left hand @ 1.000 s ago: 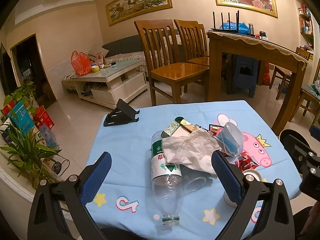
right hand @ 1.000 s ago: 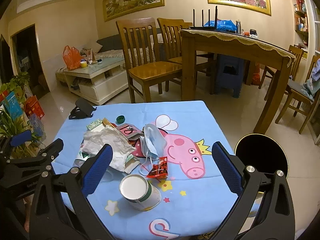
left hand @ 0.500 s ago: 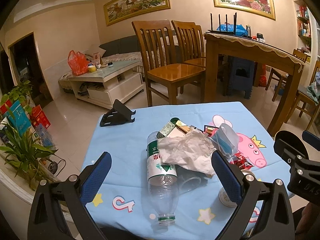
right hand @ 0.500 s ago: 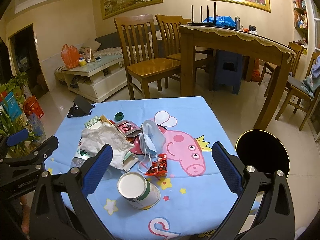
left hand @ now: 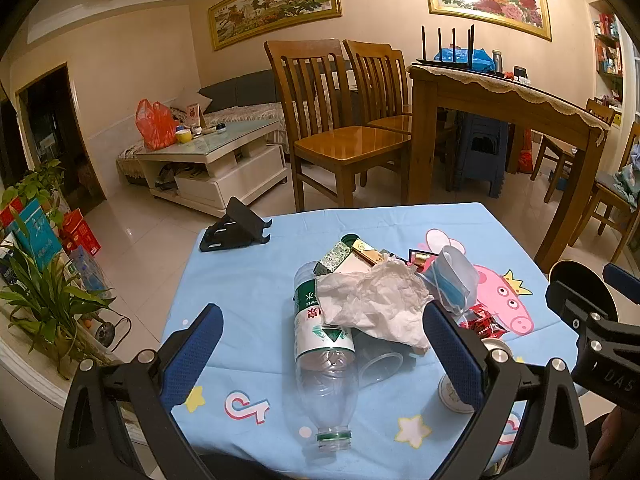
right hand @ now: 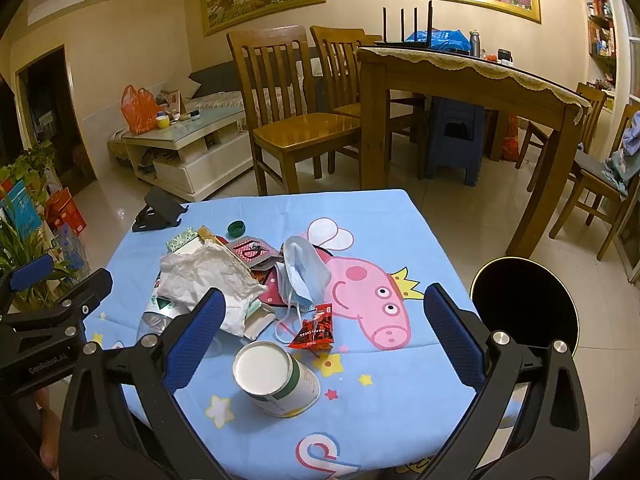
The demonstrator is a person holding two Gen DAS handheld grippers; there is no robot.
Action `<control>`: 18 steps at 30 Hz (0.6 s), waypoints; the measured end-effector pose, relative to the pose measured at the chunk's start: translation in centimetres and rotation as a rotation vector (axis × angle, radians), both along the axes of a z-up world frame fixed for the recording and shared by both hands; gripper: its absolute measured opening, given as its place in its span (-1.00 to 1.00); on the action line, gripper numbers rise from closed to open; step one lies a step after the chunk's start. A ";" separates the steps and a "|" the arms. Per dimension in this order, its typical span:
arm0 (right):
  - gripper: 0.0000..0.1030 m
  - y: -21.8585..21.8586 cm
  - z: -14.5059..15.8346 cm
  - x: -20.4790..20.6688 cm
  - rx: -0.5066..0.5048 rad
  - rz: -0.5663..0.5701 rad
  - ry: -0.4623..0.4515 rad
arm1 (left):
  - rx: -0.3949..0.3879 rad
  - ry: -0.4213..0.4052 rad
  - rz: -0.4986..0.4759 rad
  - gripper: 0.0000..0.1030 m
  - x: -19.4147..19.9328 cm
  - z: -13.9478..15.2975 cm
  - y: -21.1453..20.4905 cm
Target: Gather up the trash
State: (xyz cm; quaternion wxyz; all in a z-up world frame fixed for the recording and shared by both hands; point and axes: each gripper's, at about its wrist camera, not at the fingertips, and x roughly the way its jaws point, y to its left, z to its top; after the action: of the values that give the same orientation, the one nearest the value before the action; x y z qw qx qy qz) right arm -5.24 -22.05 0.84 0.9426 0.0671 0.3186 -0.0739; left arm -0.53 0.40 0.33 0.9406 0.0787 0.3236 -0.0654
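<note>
Trash lies heaped on a small table with a blue cartoon cloth [left hand: 248, 280] [right hand: 372, 216]. An empty plastic bottle [left hand: 326, 344] lies on its side, a crumpled white tissue [left hand: 376, 304] [right hand: 204, 276] over it. A blue face mask [left hand: 456, 280] [right hand: 304, 276], a red snack wrapper [right hand: 314, 330], a paper cup [right hand: 276, 376] on its side and a green bottle cap [right hand: 236, 229] lie around. My left gripper [left hand: 320, 348] hangs open above the bottle. My right gripper [right hand: 324, 340] hangs open above the cup and wrapper.
A black bin [right hand: 524, 304] stands on the floor right of the table. A black phone stand [left hand: 232, 230] sits at the cloth's far left corner. Wooden chairs [left hand: 344, 136], a dining table [left hand: 504, 100] and a white coffee table [left hand: 208, 160] stand beyond. Potted plants [left hand: 44, 292] line the left.
Both grippers have drifted slightly, so the table and trash sit a little higher and further left in view. Both stay open. Nothing on the table has moved.
</note>
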 end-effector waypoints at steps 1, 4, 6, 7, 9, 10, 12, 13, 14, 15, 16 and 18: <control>0.90 0.0 0.0 0.0 0.000 0.000 0.000 | 0.001 0.001 0.000 0.87 0.0 -0.1 0.0; 0.90 0.0 0.0 0.0 0.000 0.001 0.002 | -0.001 0.002 0.000 0.87 0.0 -0.1 0.0; 0.90 0.1 -0.1 0.0 -0.002 0.001 0.005 | 0.000 0.003 0.000 0.87 0.0 -0.1 0.1; 0.90 0.1 -0.1 0.0 -0.004 0.001 0.007 | 0.000 0.003 0.000 0.87 0.0 -0.1 0.1; 0.90 0.1 -0.2 0.0 -0.003 0.001 0.007 | -0.002 0.004 -0.001 0.87 0.0 -0.2 0.1; 0.90 0.1 -0.2 0.0 -0.003 0.001 0.006 | -0.001 0.003 0.000 0.87 0.0 -0.2 0.1; 0.90 0.1 -0.2 0.0 -0.003 0.001 0.007 | 0.000 0.002 0.000 0.87 0.0 -0.1 0.1; 0.89 0.2 -0.2 0.0 -0.003 0.001 0.007 | -0.001 0.003 0.000 0.87 0.1 -0.1 0.1; 0.90 0.2 -0.2 -0.1 -0.004 0.002 0.007 | -0.001 0.003 0.000 0.87 0.1 -0.1 0.1; 0.90 0.2 -0.1 0.0 -0.003 0.002 0.007 | -0.001 0.003 0.000 0.87 0.0 -0.1 0.1; 0.90 0.2 -0.1 0.0 -0.003 0.002 0.007 | -0.001 0.004 0.001 0.87 0.0 -0.3 0.1; 0.90 0.2 -0.2 -0.1 -0.004 0.003 0.008 | 0.000 0.004 0.000 0.87 0.0 -0.3 0.1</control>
State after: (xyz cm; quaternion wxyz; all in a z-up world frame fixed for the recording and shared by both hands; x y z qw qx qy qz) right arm -5.30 -21.86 0.65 0.9415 0.0643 0.3225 -0.0737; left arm -0.50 0.52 0.08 0.9400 0.0784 0.3255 -0.0656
